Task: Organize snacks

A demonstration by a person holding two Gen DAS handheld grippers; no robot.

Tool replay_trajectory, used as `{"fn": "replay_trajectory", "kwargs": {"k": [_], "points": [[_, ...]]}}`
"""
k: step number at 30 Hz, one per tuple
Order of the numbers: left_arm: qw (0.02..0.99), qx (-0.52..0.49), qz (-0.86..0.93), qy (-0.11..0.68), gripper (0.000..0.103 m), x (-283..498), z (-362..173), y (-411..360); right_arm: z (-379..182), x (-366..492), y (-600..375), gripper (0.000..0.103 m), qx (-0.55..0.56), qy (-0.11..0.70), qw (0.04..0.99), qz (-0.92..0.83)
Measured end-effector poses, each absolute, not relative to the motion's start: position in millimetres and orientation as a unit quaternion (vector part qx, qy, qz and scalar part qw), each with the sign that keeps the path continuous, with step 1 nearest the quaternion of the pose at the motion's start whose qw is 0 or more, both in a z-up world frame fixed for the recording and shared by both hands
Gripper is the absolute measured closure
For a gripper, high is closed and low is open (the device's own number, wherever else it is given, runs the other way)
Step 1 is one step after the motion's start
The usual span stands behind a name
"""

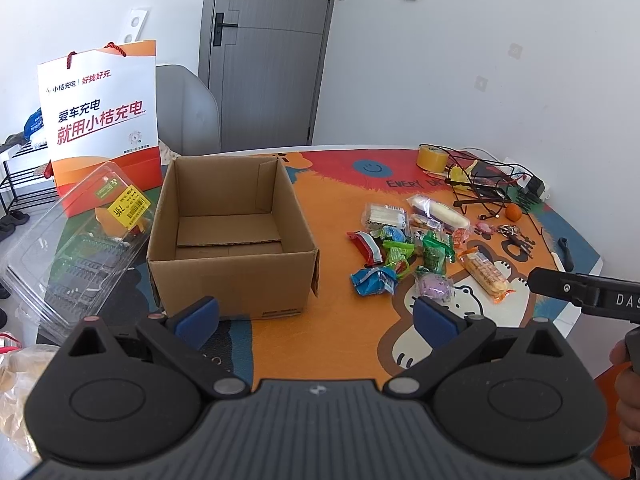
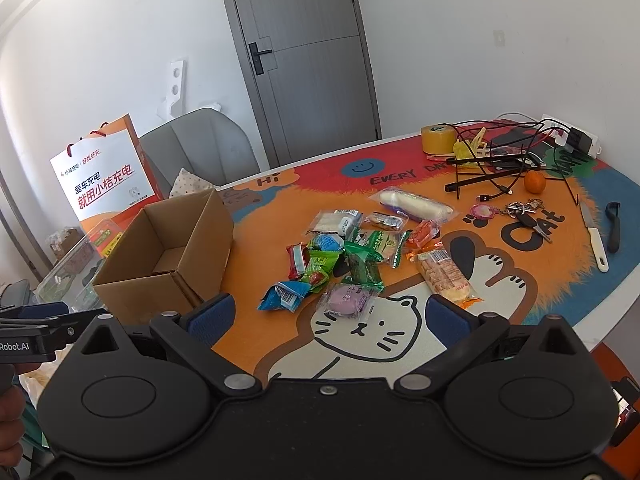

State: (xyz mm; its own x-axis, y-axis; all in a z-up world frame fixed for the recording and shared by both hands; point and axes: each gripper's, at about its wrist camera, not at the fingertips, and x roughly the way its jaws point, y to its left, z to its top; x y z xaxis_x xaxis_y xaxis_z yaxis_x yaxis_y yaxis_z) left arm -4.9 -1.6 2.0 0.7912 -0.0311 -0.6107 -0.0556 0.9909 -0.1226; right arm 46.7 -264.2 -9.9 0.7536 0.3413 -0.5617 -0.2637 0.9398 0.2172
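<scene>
An open, empty cardboard box [image 1: 232, 236] [image 2: 168, 256] stands on the left part of the table. To its right lies a loose pile of wrapped snacks [image 1: 416, 248] [image 2: 360, 248], among them a blue packet [image 1: 374, 280] [image 2: 282, 296], a purple one [image 1: 434, 286] [image 2: 348, 300], green ones and a long orange biscuit pack [image 1: 486, 272] [image 2: 444, 276]. My left gripper [image 1: 316, 316] hangs open in front of the box, holding nothing. My right gripper [image 2: 328, 318] is open above the table's near edge, just short of the purple packet, also holding nothing.
A paper gift bag [image 1: 104, 120] and a clear plastic clamshell [image 1: 76, 240] sit left of the box. At the far right of the colourful table mat [image 2: 520, 280] lie a tape roll [image 2: 438, 138], tangled cables [image 2: 500, 160], a tangerine [image 2: 534, 182], keys, a knife [image 2: 596, 236]. A chair stands behind.
</scene>
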Motion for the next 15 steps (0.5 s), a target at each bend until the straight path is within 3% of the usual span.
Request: {"fn": "replay_trajectory", "kwargs": {"k": [15], "points": [[0.944,-0.067,0.006,0.323,0.001,-5.5,4.4,0.8,-10.2,47.0,-264.7,0.0,0.061,0.314,0.934,0.16]]}}
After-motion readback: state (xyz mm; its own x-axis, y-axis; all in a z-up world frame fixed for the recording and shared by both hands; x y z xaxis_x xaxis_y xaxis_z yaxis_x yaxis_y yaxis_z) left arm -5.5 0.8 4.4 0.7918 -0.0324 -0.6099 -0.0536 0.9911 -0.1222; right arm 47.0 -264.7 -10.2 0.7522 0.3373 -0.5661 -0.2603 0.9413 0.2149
